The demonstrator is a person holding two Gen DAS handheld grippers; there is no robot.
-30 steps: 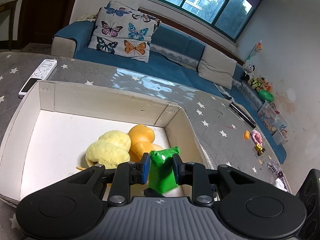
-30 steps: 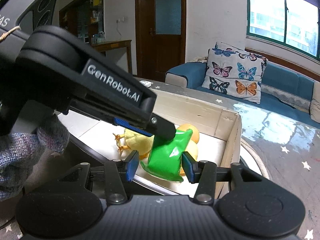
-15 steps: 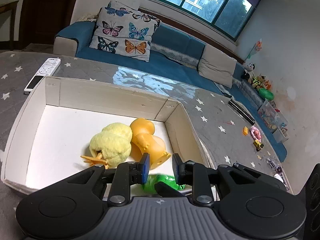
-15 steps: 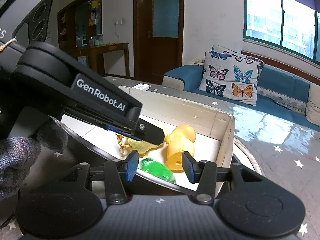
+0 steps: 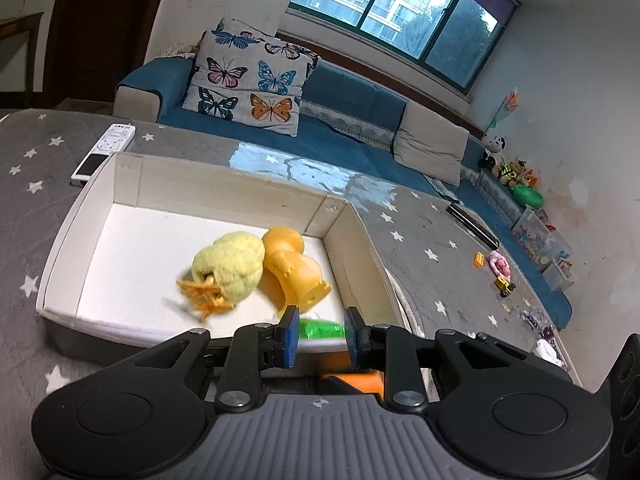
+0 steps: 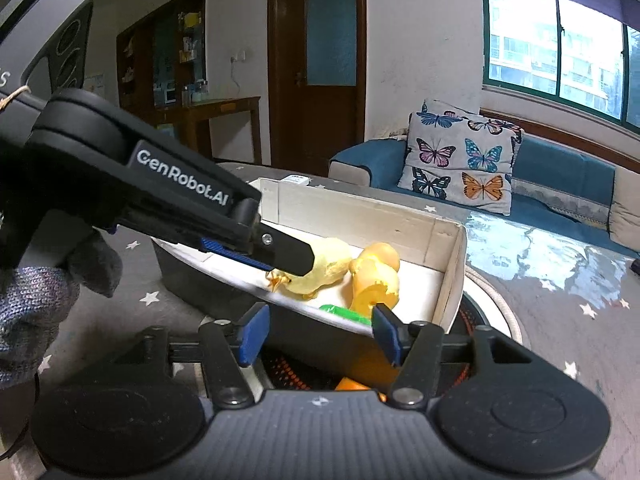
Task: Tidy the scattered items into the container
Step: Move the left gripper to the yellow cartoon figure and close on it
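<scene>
A white cardboard box (image 5: 224, 188) sits on the star-patterned grey cover. Inside lie a yellow plush chick (image 5: 228, 266), an orange plastic duck (image 5: 294, 270) and a green toy (image 5: 322, 328) by the near wall. My left gripper (image 5: 319, 340) is open and empty, just above the box's near edge. My right gripper (image 6: 316, 332) is open and empty, near the box's near right corner. In the right wrist view the box (image 6: 360, 216), chick (image 6: 320, 268), duck (image 6: 376, 276) and green toy (image 6: 344, 314) show, with the left gripper's fingers (image 6: 280, 252) over the box.
A white remote (image 5: 104, 152) lies left of the box. A black remote (image 5: 472, 226) and small toys (image 5: 500, 268) lie on the cover to the right. A blue sofa with a butterfly pillow (image 5: 252, 80) is behind. An orange object (image 5: 352, 382) shows under the left gripper.
My left gripper opened and let go of the green toy, which dropped into the box by the near wall. Both grippers have pulled back and up from the box.
</scene>
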